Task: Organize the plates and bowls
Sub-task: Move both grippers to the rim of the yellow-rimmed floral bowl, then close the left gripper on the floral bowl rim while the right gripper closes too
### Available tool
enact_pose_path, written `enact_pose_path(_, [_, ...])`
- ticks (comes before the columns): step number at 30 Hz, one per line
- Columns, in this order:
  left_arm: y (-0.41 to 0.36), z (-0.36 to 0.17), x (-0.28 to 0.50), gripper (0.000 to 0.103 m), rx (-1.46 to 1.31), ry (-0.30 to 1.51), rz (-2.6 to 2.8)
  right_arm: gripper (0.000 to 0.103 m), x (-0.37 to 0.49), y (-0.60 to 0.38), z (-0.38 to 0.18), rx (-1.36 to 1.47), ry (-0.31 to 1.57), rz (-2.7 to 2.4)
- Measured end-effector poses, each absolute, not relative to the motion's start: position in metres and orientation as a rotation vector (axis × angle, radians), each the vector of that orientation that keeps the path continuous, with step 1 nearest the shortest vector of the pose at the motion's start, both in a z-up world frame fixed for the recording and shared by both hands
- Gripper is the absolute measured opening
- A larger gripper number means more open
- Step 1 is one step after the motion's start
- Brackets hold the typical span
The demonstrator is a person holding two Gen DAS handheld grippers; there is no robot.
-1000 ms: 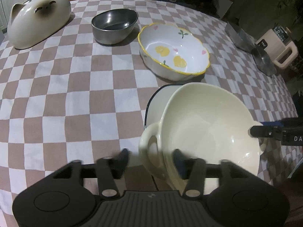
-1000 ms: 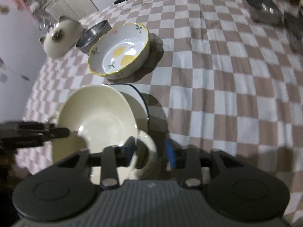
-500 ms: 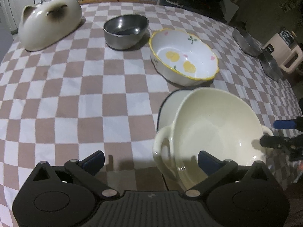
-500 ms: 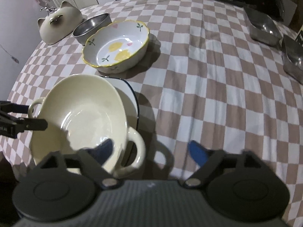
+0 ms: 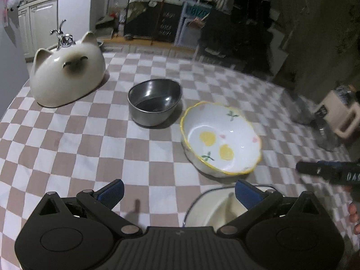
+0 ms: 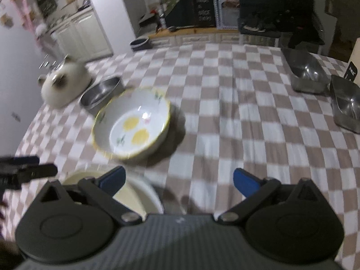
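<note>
My left gripper [image 5: 180, 190] is open above the checked cloth, nothing between its blue pads. Under its right finger lies the cream two-handled bowl [image 5: 225, 209] on a dark-rimmed white plate [image 5: 191, 207]. Beyond it sit a white bowl with yellow rim and lemon print [image 5: 220, 137] and a steel bowl [image 5: 155, 101]. My right gripper [image 6: 178, 178] is open too, holding nothing; the cream bowl [image 6: 132, 195] lies below its left finger, the lemon bowl [image 6: 132, 123] and steel bowl [image 6: 101, 92] further out. Each gripper's fingers show at the other view's edge.
A cat-shaped ceramic piece [image 5: 67, 74] stands at the table's far left [image 6: 65, 83]. Two steel trays [image 6: 306, 72] [image 6: 346, 101] lie at the right edge. A beige holder [image 5: 342, 117] sits at the right. Cabinets and dark furniture stand behind the table.
Both grippers went from narrow, around the cream bowl's handles, to wide open. Both then drew back and tipped upward, so the cream bowl slid to the bottom of each view.
</note>
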State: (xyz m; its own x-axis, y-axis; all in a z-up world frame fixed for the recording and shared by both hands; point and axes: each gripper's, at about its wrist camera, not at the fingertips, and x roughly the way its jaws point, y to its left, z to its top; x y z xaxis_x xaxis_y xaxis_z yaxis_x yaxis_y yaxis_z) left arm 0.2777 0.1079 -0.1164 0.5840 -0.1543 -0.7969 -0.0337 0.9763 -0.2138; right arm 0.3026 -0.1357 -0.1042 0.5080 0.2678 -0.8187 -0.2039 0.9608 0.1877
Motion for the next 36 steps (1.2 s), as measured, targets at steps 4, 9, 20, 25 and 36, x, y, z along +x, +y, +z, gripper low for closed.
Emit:
enact_pose_path(4, [0.106,-0.126,0.307,0.103,-0.256,0.990,-0.041,0.095,0.332,-0.137,-0.111,0.145,1.022,0.204])
enact_pose_path(9, [0.114,-0.137,0.336,0.080,-0.373,0.956,-0.020,0.057,0.362,-0.137,-0.130,0.266,1.045,0.227])
enact_pose_path(20, [0.109,-0.166,0.373,0.038,-0.471,0.979,-0.078,0.024,0.407,-0.113,-0.163,0.291,1.104,0.308])
enact_pose_path(25, [0.107,-0.176,0.380,0.012,-0.441,0.991,-0.057,0.008,0.412,-0.103,-0.170,0.258,1.107,0.355])
enact_pose_path(36, [0.105,-0.166,0.378,0.010,-0.402,0.992,-0.057,0.008,0.404,-0.099,-0.157,0.190,1.068,0.394])
